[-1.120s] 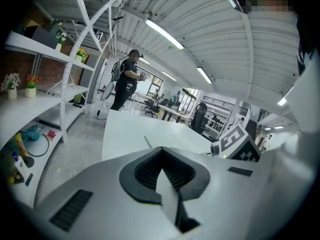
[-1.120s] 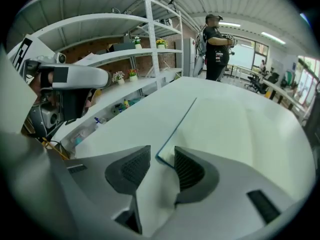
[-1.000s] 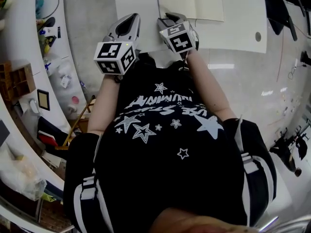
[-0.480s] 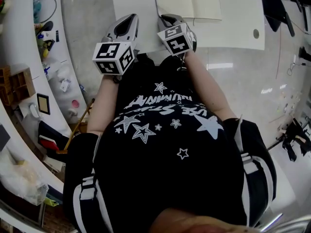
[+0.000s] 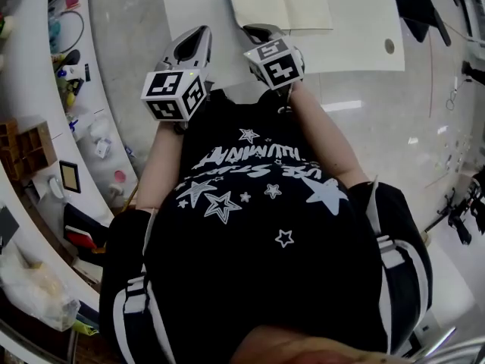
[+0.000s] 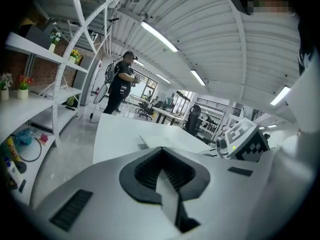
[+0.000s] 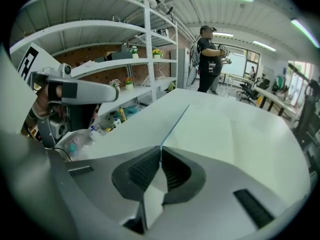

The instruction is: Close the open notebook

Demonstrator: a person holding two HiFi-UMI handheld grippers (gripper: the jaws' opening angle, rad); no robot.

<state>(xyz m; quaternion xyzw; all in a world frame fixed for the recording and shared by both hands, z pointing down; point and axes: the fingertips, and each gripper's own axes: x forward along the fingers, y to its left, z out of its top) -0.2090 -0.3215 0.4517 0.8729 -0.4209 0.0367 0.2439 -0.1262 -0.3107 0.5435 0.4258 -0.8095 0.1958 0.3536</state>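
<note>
The open notebook (image 5: 280,2) lies with cream pages up on the white table (image 5: 364,36), at the top of the head view. My right gripper (image 5: 256,30) is at its near left corner. In the right gripper view its jaws (image 7: 161,148) have just been closing and are shut on the notebook's thin left edge (image 7: 175,126), which rises from the table with the page (image 7: 220,134) to its right. My left gripper (image 5: 193,40) hovers beside it to the left, off the notebook. Its jaws (image 6: 161,149) are shut with nothing between them.
Curved white shelves (image 5: 68,59) with small clutter run along the left. A round cable hole (image 5: 389,46) sits in the table right of the notebook. Far across the room a person (image 7: 207,54) stands among desks and chairs.
The right gripper has risen slightly at the notebook's near left corner. The left gripper has kept its place. The head view itself has shifted a little.
</note>
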